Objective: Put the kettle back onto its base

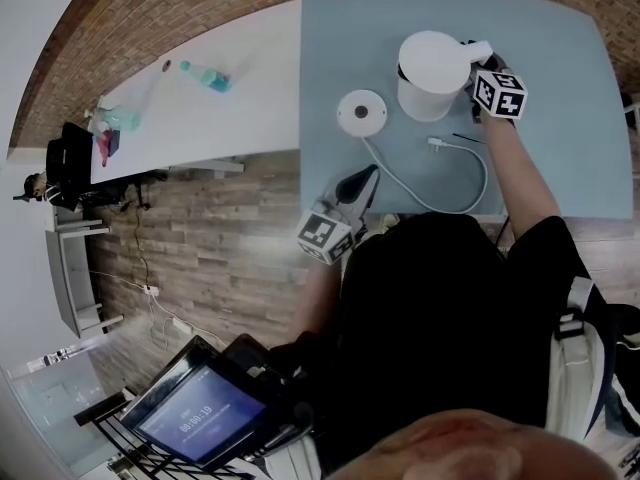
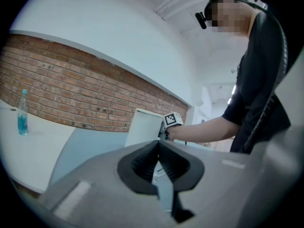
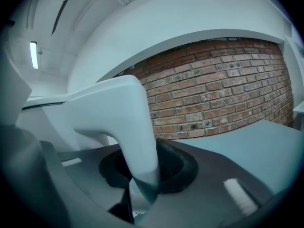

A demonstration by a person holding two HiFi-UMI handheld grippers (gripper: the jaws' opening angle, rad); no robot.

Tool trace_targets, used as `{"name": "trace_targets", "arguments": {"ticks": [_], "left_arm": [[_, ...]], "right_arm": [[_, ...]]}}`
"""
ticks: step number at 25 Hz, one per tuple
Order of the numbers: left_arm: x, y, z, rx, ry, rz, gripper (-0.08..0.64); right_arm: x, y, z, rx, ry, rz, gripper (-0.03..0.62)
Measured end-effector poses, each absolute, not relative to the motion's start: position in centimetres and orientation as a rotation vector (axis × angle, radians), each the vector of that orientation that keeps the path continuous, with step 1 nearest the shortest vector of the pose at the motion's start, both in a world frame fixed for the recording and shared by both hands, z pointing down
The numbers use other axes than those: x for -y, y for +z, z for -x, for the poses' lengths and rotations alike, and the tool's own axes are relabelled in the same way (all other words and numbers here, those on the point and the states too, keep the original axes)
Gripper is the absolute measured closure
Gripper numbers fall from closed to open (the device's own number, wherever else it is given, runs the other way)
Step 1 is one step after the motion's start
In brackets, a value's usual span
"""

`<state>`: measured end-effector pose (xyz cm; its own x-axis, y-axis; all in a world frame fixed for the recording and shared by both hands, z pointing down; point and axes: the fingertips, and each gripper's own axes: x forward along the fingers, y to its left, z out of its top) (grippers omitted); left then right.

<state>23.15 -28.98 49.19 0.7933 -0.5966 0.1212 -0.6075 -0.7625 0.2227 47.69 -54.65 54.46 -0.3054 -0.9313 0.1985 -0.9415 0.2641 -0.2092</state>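
A white kettle (image 1: 432, 74) hangs over the blue-grey table, lifted by its handle (image 3: 128, 122). My right gripper (image 1: 482, 68) is shut on that handle, which fills the gap between the pads in the right gripper view. The round white base (image 1: 361, 112) lies on the table to the kettle's left, with its white cord (image 1: 450, 203) looping toward the near edge. My left gripper (image 1: 362, 183) hovers at the table's near edge, jaws together with nothing between them (image 2: 158, 163). In the left gripper view the kettle (image 2: 142, 127) and the right gripper's marker cube (image 2: 173, 119) show ahead.
The cord's plug (image 1: 438, 144) lies right of the base. A white table (image 1: 215, 108) adjoins the blue-grey table (image 1: 560, 118) on the left, with a blue bottle (image 1: 205, 75) on it. A brick wall (image 3: 223, 89) runs behind. A tablet (image 1: 205, 413) sits on a stand at lower left.
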Motion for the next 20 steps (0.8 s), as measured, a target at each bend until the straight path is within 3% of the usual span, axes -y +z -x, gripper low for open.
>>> {"name": "trace_targets", "arguments": {"ticks": [20], "left_arm": [[28.6,49.0,-19.9,0.933,0.002,-2.734,0.557]], "right_arm": [[54.4,53.8,-43.4,2.519,0.441,-1.822,0.499]]}}
